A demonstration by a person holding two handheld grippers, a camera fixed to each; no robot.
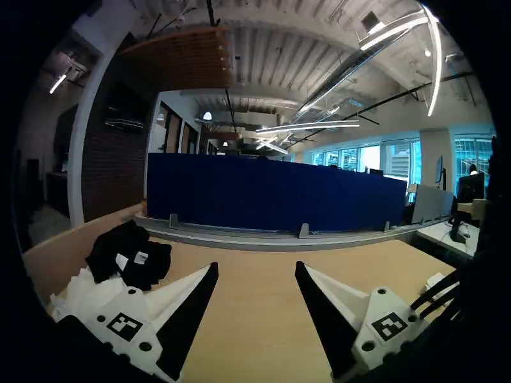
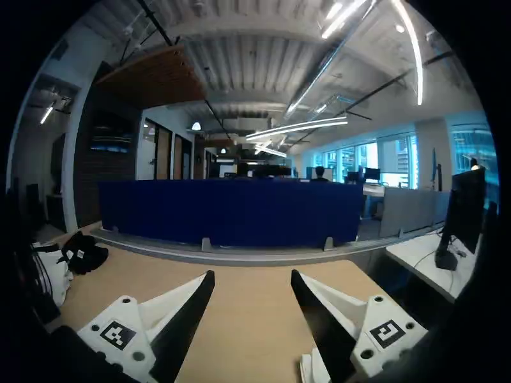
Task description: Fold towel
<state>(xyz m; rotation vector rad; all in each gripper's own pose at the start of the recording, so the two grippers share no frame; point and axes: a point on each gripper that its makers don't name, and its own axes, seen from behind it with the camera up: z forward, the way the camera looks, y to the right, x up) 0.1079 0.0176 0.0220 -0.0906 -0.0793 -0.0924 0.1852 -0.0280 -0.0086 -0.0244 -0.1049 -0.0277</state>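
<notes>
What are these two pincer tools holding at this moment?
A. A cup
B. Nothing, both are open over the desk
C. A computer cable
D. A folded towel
B: the left gripper and the right gripper both have their jaws wide apart, with just the wooden desk between them, while the black cloth lies off to the side, untouched.
</notes>
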